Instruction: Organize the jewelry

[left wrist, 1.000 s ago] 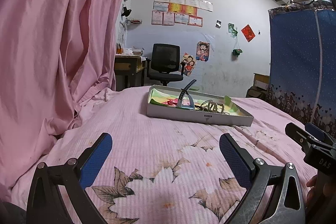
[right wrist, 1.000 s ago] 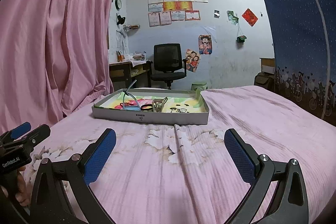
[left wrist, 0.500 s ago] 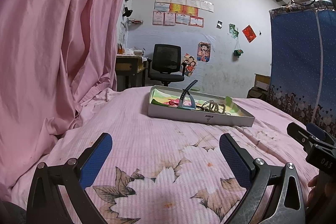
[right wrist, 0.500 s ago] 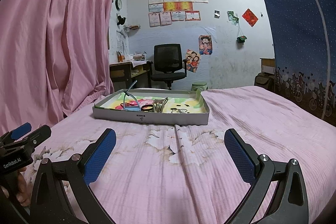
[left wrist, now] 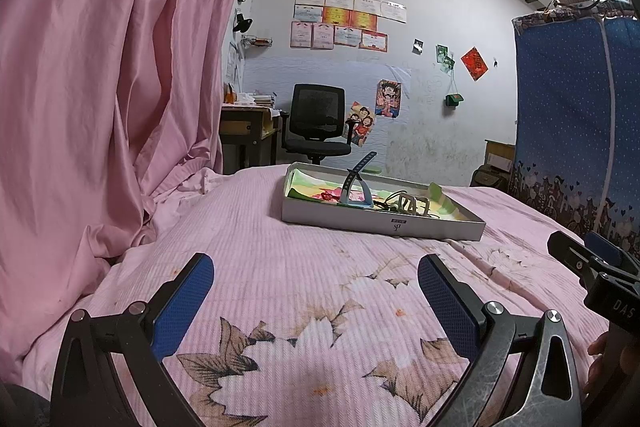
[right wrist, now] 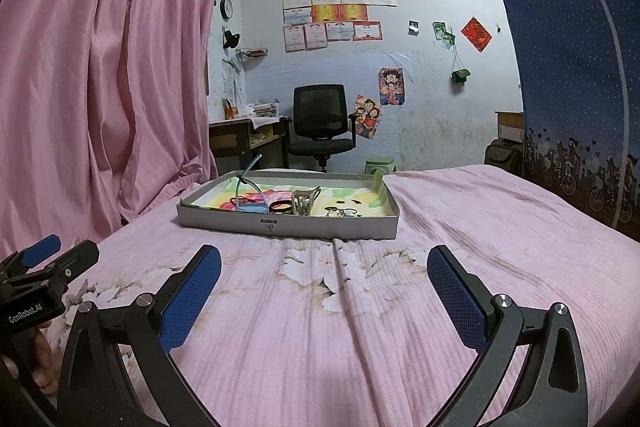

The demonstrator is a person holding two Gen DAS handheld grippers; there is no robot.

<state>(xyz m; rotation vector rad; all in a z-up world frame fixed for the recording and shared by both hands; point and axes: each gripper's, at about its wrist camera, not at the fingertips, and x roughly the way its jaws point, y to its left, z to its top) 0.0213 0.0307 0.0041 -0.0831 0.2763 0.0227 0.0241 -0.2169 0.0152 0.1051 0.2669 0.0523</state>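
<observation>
Both grippers are held low over the pink bedspread [right wrist: 460,227], and nothing is carried in either. The left gripper [left wrist: 316,291] is spread wide, blue pads well apart, only cloth between them. The right gripper [right wrist: 324,287] is seen the same way: fingers parted, empty.

Ahead of both sets of fingertips, well beyond reach, the shallow grey tray [right wrist: 288,225] is seen resting on the bed. All the jewelry in view is gathered inside it: a blue strap [left wrist: 357,183] arched up toward the far left, a dark ring-shaped band [right wrist: 280,206] just beside a pale claw clip [right wrist: 303,202], and a small cluster of rings [right wrist: 343,213] toward the right end, directly ahead of the right gripper's gap.

No piece is seen loose on the bedspread. Whether sorting inside the tray is to come or is finished cannot be settled from this; the scene would fit either. What is shown is a hover short of the tray. Should any piece be reached for, a forward advance would be needed, and a fine pinch for things so small and flat.
</observation>
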